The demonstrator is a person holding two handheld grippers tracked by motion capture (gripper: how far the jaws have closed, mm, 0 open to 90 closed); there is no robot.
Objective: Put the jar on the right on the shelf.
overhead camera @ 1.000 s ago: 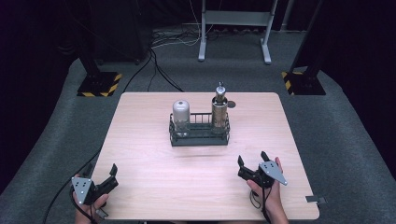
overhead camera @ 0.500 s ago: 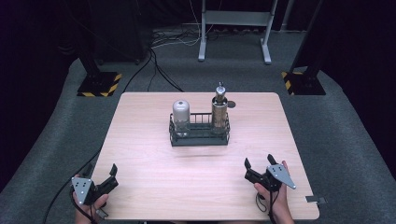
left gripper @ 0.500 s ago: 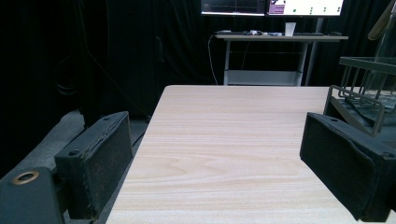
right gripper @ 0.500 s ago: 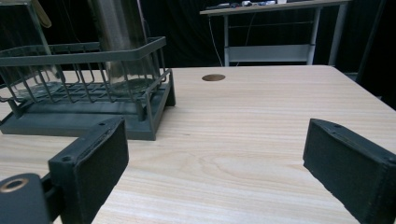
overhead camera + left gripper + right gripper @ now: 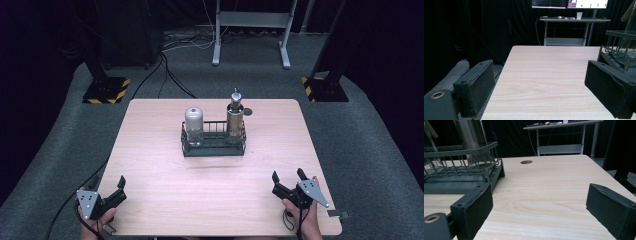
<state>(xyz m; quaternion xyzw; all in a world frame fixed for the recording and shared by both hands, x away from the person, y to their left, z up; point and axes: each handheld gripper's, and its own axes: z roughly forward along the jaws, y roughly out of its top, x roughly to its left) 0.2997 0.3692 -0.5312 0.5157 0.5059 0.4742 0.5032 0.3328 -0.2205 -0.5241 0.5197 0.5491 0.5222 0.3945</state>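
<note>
A dark wire rack (image 5: 214,142) stands at the middle of the wooden table (image 5: 160,170). In its left end sits a clear jar with a white domed lid (image 5: 193,122); in its right end stands a tall metal bottle with a pump top (image 5: 234,117). My left gripper (image 5: 107,187) rests at the near left corner of the table, open, with nothing between its jaws. My right gripper (image 5: 289,176) is held at the near right, open and empty. The right gripper view has the rack (image 5: 461,170) at its left; the left gripper view has the rack (image 5: 619,52) at its right edge.
A small round brown disc (image 5: 248,111) lies on the table behind the rack, also seen in the right gripper view as the disc (image 5: 526,162). Beyond the table are a metal stand (image 5: 250,30), cables on the carpet and striped stand feet (image 5: 107,90).
My right gripper has slid to the right along the near edge of the table. The left gripper, the rack and its bottles have stayed put.
</note>
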